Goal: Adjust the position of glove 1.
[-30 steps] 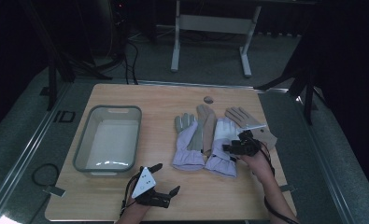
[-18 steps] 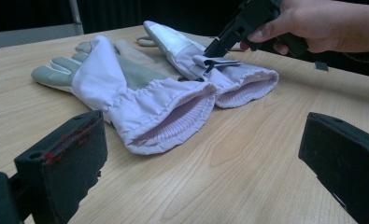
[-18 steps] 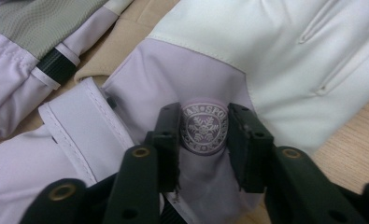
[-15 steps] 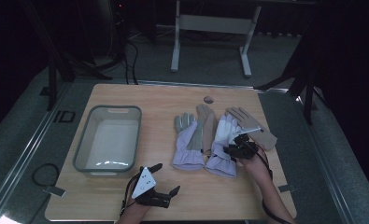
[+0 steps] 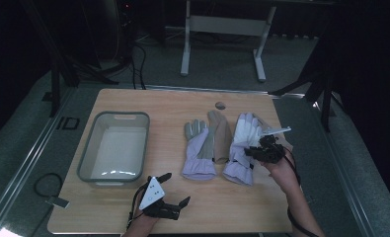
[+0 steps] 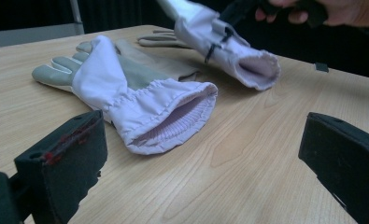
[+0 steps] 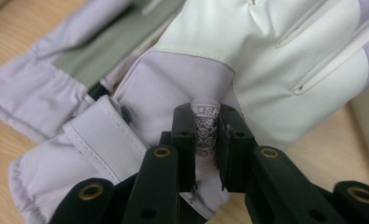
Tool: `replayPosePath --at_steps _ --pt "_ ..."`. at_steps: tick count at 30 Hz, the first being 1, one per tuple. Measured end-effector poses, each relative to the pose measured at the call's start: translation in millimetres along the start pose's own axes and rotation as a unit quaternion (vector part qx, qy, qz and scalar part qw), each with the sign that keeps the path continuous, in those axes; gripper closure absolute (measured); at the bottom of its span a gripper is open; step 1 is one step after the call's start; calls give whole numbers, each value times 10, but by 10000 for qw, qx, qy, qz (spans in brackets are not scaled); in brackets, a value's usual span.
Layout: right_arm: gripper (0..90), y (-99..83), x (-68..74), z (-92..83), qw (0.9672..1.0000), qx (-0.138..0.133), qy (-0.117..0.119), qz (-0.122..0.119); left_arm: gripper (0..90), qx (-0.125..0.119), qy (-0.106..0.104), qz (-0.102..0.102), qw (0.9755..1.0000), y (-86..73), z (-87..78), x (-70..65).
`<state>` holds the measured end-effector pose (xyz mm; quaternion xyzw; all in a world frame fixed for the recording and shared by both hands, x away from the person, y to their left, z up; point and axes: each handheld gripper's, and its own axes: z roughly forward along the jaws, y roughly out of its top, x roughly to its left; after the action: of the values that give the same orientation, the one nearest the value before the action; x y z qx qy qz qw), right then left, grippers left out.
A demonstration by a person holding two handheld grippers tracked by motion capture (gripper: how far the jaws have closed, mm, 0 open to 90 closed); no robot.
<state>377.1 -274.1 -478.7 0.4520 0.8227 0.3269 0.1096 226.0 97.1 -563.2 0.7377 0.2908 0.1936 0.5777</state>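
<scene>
**Right jaws pinching one of three gloves**

You have three gloves on the counter (image 5: 133, 106), lying side by side right of centre in the high view, plus one grey bin (image 5: 95, 150) at centre left and one small dark disc (image 5: 220, 105) near the far edge.

Your right gripper (image 5: 259, 150) has just been closing its jaws; they now pinch a fold of the rightmost lavender-and-white glove (image 5: 244, 140), on its printed patch, as the right gripper view (image 7: 204, 140) shows. In the left gripper view that glove (image 6: 229, 49) sits at upper centre with its cuff end lifted off the wood, cuff opening facing the camera.

The second lavender glove (image 5: 197, 153) lies flat left of it, cuff toward you. Between them the tan glove (image 5: 221, 136) lies partly under both.

Your left gripper (image 5: 165, 197) rests low at bottom centre, near the near edge, jaws spread wide with nothing between them.

Open room: bare wood stretches along the near edge between your hands and across the far strip behind the gloves. The held glove lies close to the counter's right edge; the bin sits close to the left edge.
</scene>
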Motion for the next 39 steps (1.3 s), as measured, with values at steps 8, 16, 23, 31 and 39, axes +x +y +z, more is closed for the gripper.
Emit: replayPosePath --at_steps 8,16,23,31,39 --pt "785 400 192 -282 9990 -277 -11 -338 12 -12 16 -30 10000 -1 0 2" --pt "786 751 564 -273 9974 -370 121 -601 12 -21 10 -15 10000 -2 -3 1" --pt "786 888 848 -82 9967 -134 177 -784 12 -31 -3 2 10000 -2 -4 -4" --pt "783 896 1102 433 9949 370 265 -900 12 -35 -13 25 10000 -2 -5 -3" --pt "775 795 1090 788 9922 806 176 -939 12 -26 -30 29 10000 -3 -6 -2"
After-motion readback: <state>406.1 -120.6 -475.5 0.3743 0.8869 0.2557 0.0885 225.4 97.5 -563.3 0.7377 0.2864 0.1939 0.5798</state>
